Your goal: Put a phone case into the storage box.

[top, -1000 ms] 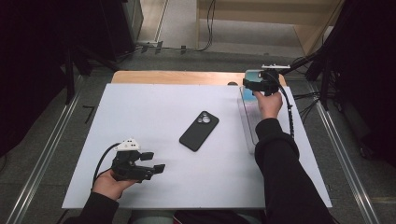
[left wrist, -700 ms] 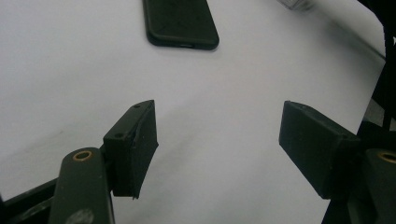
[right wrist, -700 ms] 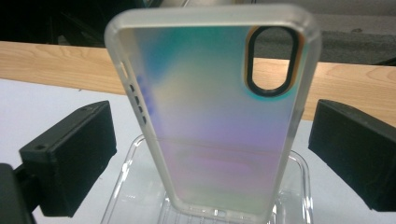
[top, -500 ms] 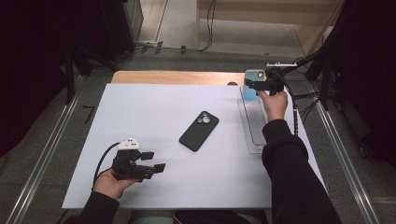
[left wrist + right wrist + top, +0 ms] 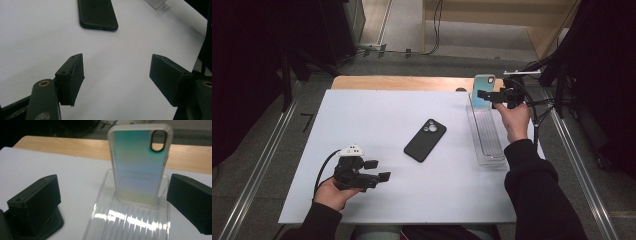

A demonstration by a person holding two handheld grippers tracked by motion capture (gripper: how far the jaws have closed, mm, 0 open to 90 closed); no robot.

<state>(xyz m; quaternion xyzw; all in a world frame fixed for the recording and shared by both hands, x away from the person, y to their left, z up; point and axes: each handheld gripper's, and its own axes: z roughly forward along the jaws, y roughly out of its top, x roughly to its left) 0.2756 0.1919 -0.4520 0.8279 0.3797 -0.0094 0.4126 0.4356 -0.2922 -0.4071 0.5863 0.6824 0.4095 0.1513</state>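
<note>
Right gripper (image 5: 490, 95) is backing off, jaws wide, empty; teal case (image 5: 140, 165) is now standing in far end of clear rack (image 5: 486, 131). Black phone (image 5: 425, 140) likely next. Left gripper (image 5: 377, 170) is idling open, empty.

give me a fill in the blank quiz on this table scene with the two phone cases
1. The iridescent phone case stands ____ in the far end of the clear ribbed tray.
2. The black phone case lies flat on the ____ table.
3. The jaws of the right gripper stand ____, one on each side of the tray, not touching the iridescent case.
4. The left gripper holds ____ between its jaws.

Missing words: upright; white; open; nothing
</note>
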